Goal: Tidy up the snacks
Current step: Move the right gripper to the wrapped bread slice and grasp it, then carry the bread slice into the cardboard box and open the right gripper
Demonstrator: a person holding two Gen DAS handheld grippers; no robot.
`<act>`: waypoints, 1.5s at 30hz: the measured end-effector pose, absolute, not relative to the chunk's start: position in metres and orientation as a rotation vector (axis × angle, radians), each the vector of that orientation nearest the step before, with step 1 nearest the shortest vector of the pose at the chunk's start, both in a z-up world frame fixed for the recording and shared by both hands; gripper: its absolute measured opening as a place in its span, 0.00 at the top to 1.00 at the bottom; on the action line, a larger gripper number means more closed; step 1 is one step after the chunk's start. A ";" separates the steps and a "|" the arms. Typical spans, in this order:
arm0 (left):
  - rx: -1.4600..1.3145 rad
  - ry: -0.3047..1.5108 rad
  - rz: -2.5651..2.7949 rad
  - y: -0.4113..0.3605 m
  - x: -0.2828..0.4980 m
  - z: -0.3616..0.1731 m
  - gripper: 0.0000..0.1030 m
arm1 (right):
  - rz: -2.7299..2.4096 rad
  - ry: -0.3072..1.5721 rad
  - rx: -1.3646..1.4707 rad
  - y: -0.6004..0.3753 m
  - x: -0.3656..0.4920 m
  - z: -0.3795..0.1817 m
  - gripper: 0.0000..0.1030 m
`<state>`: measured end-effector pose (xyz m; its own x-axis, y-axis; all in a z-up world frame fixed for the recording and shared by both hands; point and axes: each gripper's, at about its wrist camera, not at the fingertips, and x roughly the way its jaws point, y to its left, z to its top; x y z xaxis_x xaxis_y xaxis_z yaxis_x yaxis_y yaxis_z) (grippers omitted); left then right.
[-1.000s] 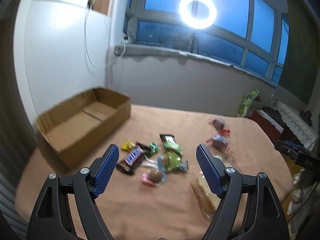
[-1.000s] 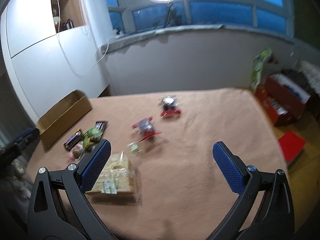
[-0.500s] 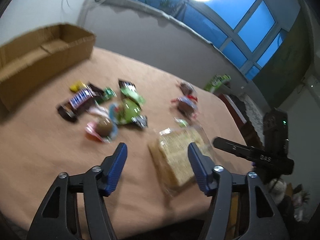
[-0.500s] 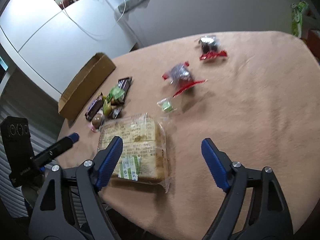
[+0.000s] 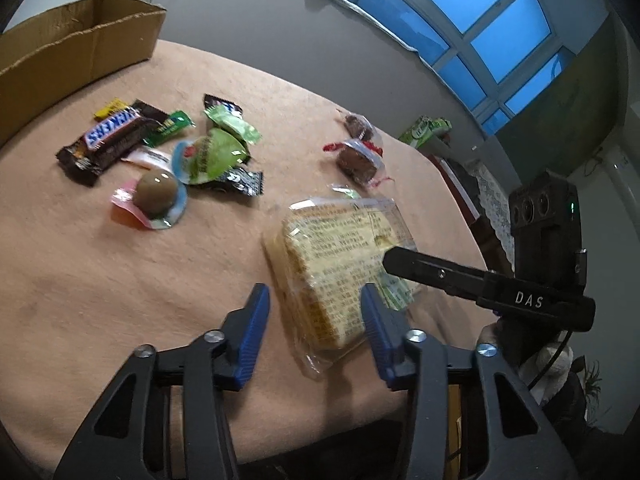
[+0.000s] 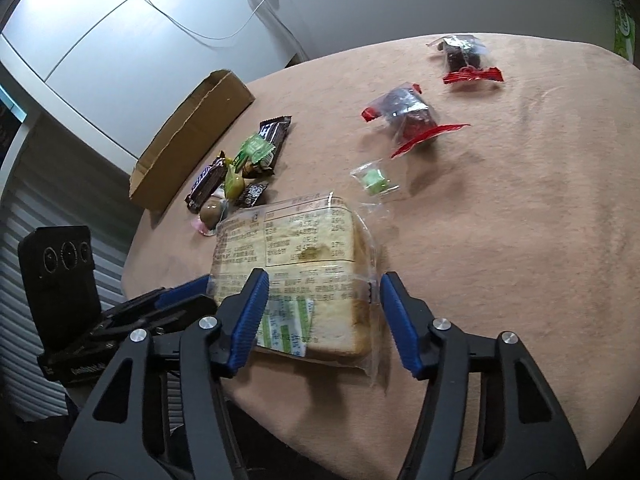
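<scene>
1. Your left gripper (image 5: 312, 312) has its jaws apart, and they have just been closing. The near corner of the bread pack (image 5: 340, 272) sits between them, and the pads don't visibly press on it.
2. Your right gripper (image 6: 324, 304) also has its jaws apart, just been closing. They straddle the near end of the bread pack (image 6: 288, 256). The left pad overlaps the wrapper; can't tell if it touches. The right pad is clear of it.
3. The bread pack lies flat on the tabletop (image 6: 500, 240) near the front edge, between both grippers. It is a clear wrapper with the printed label up.
4. In the right view, your left gripper comes in at the pack's left side (image 6: 176, 300).
5. Just past the pack there is a small green candy (image 6: 374, 178) in clear wrap.
6. Left of it is a snack heap: round brown jelly cup (image 5: 156, 192), green packet (image 5: 212, 156), Snickers bar (image 5: 108, 140), small yellow and green sweets, all touching or overlapping.
7. Further right are two dark cakes in red-ended wrappers, one nearer (image 6: 412, 116) and one farther (image 6: 464, 56), apart from each other.
8. The cardboard box (image 5: 76, 52) is at the far left of the tabletop, open top, well apart from the bread.
</scene>
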<state>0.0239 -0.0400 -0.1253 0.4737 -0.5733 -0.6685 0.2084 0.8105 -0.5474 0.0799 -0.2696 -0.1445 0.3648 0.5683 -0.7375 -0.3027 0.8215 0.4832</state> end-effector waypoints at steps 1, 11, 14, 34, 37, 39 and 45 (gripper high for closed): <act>-0.421 0.969 -0.500 -0.043 0.025 -0.128 0.64 | 0.571 1.059 0.282 -0.268 0.080 -0.145 0.41; -0.387 0.942 -0.512 -0.046 0.024 -0.122 0.65 | 0.565 1.073 0.277 -0.261 0.077 -0.140 0.43; -0.378 0.925 -0.502 -0.041 0.021 -0.117 0.65 | 0.566 1.061 0.259 -0.255 0.074 -0.135 0.43; -0.358 0.741 -0.392 0.026 0.022 -0.068 0.65 | 0.681 0.962 0.181 -0.185 0.089 -0.076 0.43; -0.356 0.716 -0.364 0.039 0.026 -0.061 0.65 | 0.705 0.948 0.166 -0.167 0.098 -0.067 0.43; -0.354 0.700 -0.346 0.048 0.029 -0.057 0.65 | 0.723 0.935 0.146 -0.151 0.105 -0.059 0.43; -0.356 0.653 -0.284 0.082 0.043 -0.045 0.65 | 0.775 0.906 0.108 -0.110 0.127 -0.042 0.43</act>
